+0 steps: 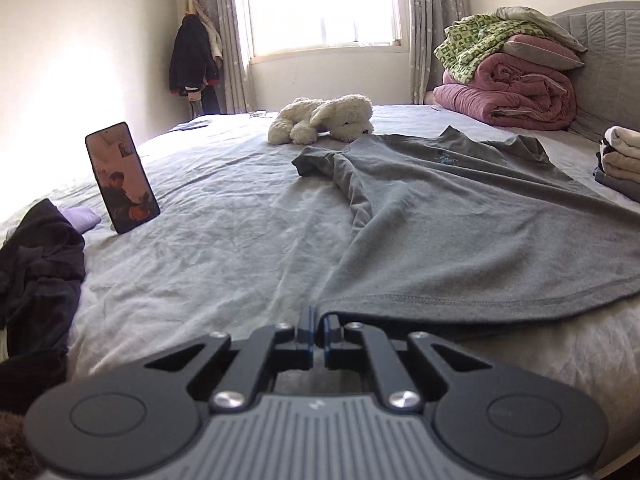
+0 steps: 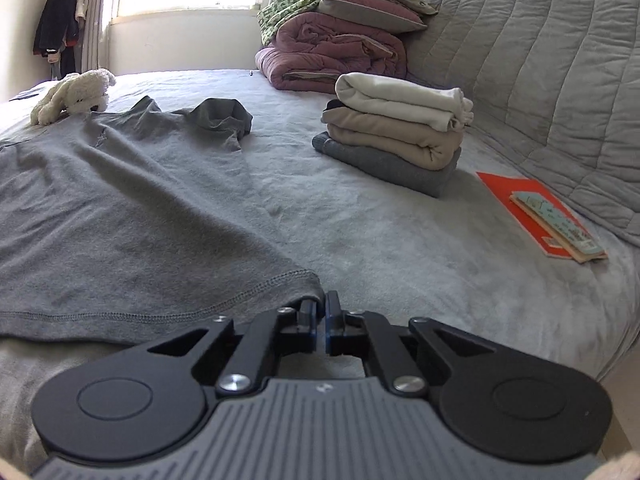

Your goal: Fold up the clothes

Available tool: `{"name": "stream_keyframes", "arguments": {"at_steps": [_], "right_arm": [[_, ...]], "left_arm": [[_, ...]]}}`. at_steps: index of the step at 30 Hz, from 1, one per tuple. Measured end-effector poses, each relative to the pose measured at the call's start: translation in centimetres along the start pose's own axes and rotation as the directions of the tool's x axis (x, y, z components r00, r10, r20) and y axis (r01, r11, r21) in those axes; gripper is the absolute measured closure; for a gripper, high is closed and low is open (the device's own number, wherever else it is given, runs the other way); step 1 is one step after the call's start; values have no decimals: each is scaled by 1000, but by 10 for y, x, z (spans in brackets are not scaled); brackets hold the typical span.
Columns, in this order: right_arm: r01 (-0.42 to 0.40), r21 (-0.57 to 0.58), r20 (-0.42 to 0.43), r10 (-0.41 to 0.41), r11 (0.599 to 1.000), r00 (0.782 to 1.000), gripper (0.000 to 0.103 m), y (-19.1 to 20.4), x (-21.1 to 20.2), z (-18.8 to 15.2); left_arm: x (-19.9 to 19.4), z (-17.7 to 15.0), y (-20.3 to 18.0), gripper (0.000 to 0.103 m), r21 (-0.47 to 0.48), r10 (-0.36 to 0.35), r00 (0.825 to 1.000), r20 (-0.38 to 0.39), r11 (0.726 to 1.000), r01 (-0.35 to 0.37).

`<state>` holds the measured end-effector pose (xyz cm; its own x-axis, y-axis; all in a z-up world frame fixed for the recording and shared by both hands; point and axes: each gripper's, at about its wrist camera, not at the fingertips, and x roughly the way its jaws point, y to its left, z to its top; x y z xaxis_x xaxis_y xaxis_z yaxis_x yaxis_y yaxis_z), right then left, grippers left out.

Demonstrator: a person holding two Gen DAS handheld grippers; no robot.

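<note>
A grey T-shirt (image 1: 460,216) lies spread flat on the grey bed sheet (image 1: 192,264), collar toward the far side and hem toward me. Its left sleeve is bunched and folded inward. My left gripper (image 1: 319,322) is at the hem's left corner, jaws together with the fabric edge pinched between them. In the right wrist view the same T-shirt (image 2: 120,200) fills the left half. My right gripper (image 2: 322,306) is at the hem's right corner, shut, with the stitched edge draped over one finger and caught in the jaws.
A white plush toy (image 1: 324,118) lies beyond the collar. A propped phone (image 1: 122,178) and a dark clothes heap (image 1: 36,272) are at the left. A stack of folded clothes (image 2: 396,128), a red book (image 2: 540,216), rolled quilts (image 2: 332,52) and the padded headboard (image 2: 540,60) are at the right.
</note>
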<state>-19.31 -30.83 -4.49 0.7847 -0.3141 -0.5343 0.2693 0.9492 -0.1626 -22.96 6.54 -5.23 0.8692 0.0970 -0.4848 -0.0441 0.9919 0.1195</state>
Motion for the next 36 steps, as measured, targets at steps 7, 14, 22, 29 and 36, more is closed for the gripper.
{"name": "stream_keyframes", "arguments": {"at_steps": [7, 14, 22, 29, 36], "right_arm": [[84, -356, 109, -48, 931, 993, 101, 18, -32, 0], [60, -587, 22, -58, 808, 998, 101, 24, -31, -25], [-58, -581, -170, -51, 812, 984, 101, 22, -1, -33], [-116, -481, -220, 9, 869, 975, 94, 12, -6, -24], [-258, -248, -320, 172, 934, 932, 65, -15, -26, -4]], "left_arm": [[-31, 9, 3, 99, 189, 63, 997, 41, 979, -69], [-25, -5, 8, 99, 247, 18, 993, -117, 969, 12], [-4, -13, 19, 99, 194, -42, 972, -230, 977, 88], [-3, -2, 40, 88, 86, -171, 937, -304, 975, 206], [2, 17, 75, 64, -115, -324, 892, -316, 946, 303]]}}
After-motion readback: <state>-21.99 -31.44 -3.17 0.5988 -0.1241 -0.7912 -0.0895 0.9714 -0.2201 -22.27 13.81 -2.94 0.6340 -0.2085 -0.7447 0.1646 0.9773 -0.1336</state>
